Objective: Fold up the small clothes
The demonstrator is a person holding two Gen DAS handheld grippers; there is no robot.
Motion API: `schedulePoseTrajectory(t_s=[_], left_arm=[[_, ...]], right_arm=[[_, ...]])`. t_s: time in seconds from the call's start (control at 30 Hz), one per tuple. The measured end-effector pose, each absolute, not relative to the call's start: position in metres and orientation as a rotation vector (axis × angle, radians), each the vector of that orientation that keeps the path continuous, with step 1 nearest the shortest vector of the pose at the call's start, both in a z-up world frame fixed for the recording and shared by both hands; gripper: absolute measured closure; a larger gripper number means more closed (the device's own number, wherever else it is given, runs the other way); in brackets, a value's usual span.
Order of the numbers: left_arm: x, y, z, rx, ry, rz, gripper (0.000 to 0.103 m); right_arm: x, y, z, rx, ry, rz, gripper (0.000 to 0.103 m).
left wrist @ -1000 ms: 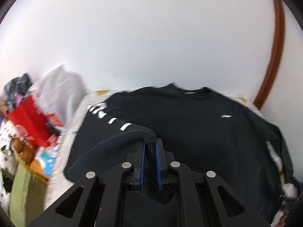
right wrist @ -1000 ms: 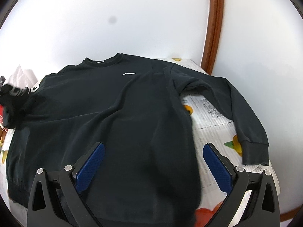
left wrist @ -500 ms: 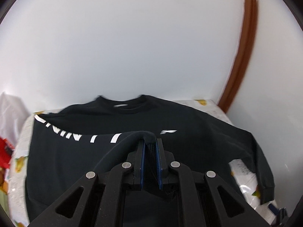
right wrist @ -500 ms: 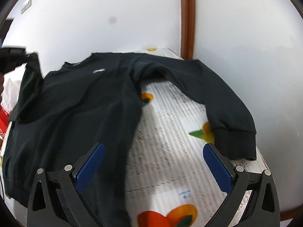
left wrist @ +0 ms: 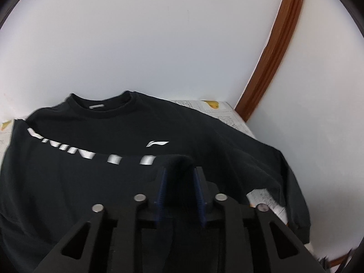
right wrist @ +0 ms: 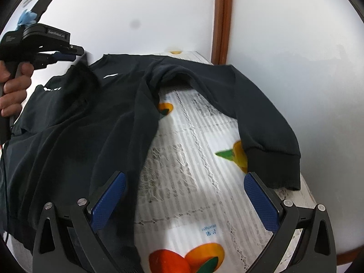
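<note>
Now no container is seen on the tabletop [right wrist: 182,182], which is covered by a white cloth printed with fruit and grey text too blurred to be read. A black sweatshirt [left wrist: 95,182] is spread across it, collar toward the far wall. A small white swoosh-like logo [left wrist: 157,144] is shown on its chest, and large white letters [left wrist: 91,152] run along a sleeve drawn across the front; they cannot be made out. That sleeve's cuff [left wrist: 179,166] lies between the blue pads of the left tongs [left wrist: 179,182], whose jaws are opening. "GenRobot.AI" is printed on the left tongs' body in the right wrist view. The right tongs [right wrist: 184,200] are held wide with nothing between them, above the tabletop near the right sleeve's cuff [right wrist: 273,168].
</note>
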State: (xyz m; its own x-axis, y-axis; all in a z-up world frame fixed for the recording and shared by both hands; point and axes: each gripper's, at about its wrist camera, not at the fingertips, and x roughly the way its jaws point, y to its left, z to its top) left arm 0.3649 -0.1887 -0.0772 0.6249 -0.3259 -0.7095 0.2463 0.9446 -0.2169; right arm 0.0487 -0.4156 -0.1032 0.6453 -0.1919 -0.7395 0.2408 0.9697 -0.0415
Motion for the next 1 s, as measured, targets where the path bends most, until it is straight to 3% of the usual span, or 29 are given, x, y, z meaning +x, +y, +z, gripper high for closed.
schedulePoseTrajectory(t_s=[0.1, 0.2, 0.3, 0.4, 0.47, 0.73, 1.0], left_arm=[[0.352, -0.164, -0.070, -0.081, 0.820, -0.310, 0.065], [0.338, -0.120, -0.064, -0.076, 0.803, -0.250, 0.064], [0.327, -0.068, -0.062, -0.085, 0.805, -0.173, 0.054], [0.319, -0.020, -0.067, -0.069, 0.807, -0.074, 0.053], [0.310, 0.022, -0.078, -0.059, 0.811, 0.005, 0.052], [0.298, 0.138, -0.142, -0.073, 0.912, 0.188, 0.051], [0.307, 0.164, -0.176, -0.041, 0.948, 0.128, 0.051]], right_arm=[[0.059, -0.399, -0.090, 0.029, 0.803, -0.206, 0.001], [0.073, -0.384, -0.079, 0.019, 0.781, -0.168, 0.001], [0.095, -0.368, -0.070, 0.033, 0.772, -0.100, 0.003], [0.119, -0.351, -0.067, 0.026, 0.769, -0.033, 0.014], [0.137, -0.343, -0.071, 0.011, 0.786, -0.019, 0.029], [0.226, -0.336, -0.102, 0.089, 0.913, 0.001, 0.030], [0.285, -0.347, -0.137, 0.172, 1.005, -0.037, 0.029]])
